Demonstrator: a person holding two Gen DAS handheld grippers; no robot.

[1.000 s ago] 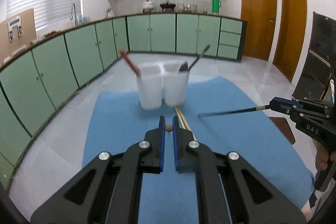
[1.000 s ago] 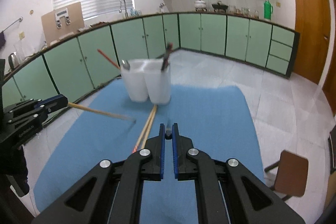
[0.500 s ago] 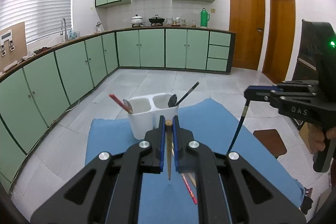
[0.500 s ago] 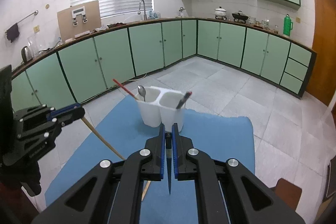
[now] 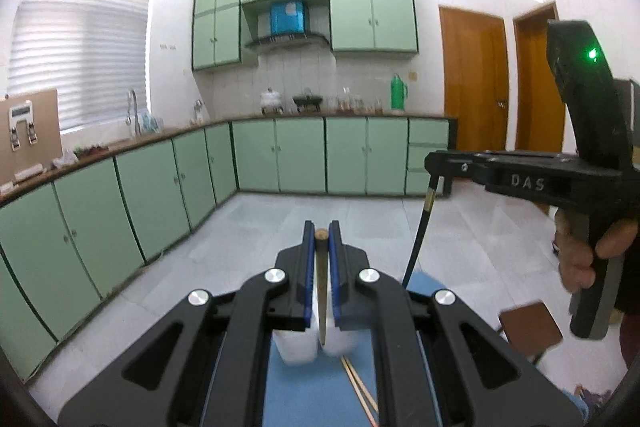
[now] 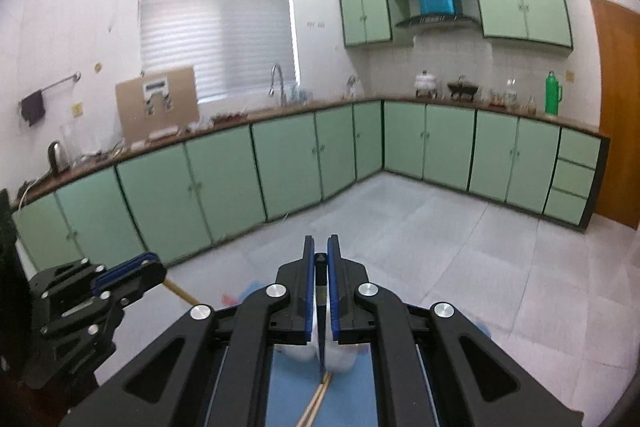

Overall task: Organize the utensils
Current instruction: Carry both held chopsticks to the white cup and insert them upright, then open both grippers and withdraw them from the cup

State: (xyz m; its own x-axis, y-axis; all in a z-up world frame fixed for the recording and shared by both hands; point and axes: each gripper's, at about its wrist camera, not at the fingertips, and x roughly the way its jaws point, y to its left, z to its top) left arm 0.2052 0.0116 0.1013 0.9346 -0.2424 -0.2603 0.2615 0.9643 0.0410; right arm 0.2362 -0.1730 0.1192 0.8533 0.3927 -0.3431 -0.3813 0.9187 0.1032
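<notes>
My left gripper is shut on a wooden chopstick that hangs point down over the white two-cup holder, mostly hidden behind the jaws. My right gripper is shut on a black chopstick, also hanging point down above the white holder. The right gripper also shows in the left wrist view, its black chopstick dangling. The left gripper shows in the right wrist view, its wooden chopstick sticking out.
More chopsticks lie on the blue mat in front of the holder; they also show in the right wrist view. Green kitchen cabinets line the far walls. A brown stool stands at the right.
Both grippers have risen and tilted up, so the holder has dropped low behind the jaws. Each chopstick has swung from level to hanging point down.
</notes>
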